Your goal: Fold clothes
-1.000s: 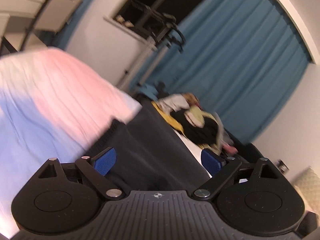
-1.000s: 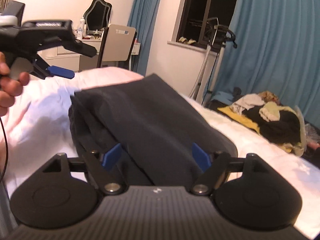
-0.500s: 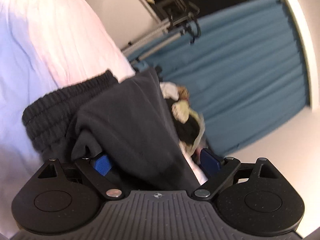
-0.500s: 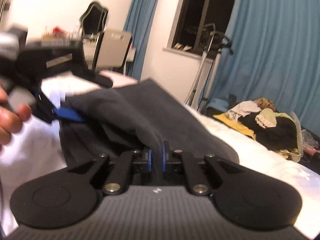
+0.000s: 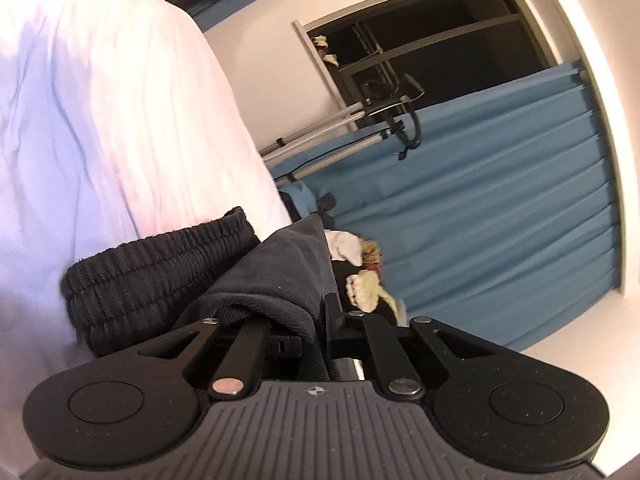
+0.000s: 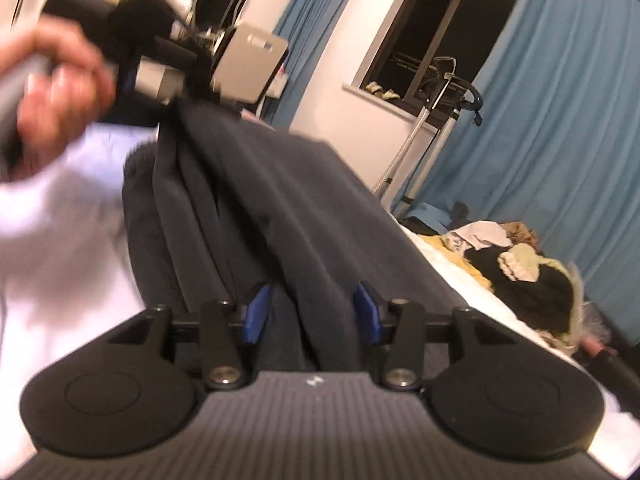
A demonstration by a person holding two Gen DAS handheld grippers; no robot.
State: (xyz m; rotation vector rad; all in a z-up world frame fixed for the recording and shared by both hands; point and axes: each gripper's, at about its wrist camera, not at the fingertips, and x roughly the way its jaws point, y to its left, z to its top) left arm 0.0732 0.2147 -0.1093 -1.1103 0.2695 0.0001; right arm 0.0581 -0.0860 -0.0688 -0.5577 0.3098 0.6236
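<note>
Dark sweatpants (image 6: pixel 280 216) lie on a white bed (image 6: pixel 72 240). My left gripper (image 5: pixel 320 320) is shut on a fold of the dark sweatpants (image 5: pixel 288 272), beside the ribbed waistband (image 5: pixel 160 272). In the right wrist view the left gripper (image 6: pixel 176 80) holds that edge lifted above the bed, and the cloth hangs in pleats. My right gripper (image 6: pixel 312 312) has its blue fingers (image 6: pixel 256 312) partly apart with a ridge of the cloth between them, not clamped.
A pile of mixed clothes (image 6: pixel 520 272) lies at the bed's far right. Blue curtains (image 6: pixel 560 120), a dark window (image 6: pixel 420 40) and a metal stand (image 6: pixel 432 120) are behind. A chair (image 6: pixel 248 68) stands at the back left.
My left gripper closed on the sweatpants' edge and lifted it. My right gripper closed on the cloth half a second ago and has since opened partly.
</note>
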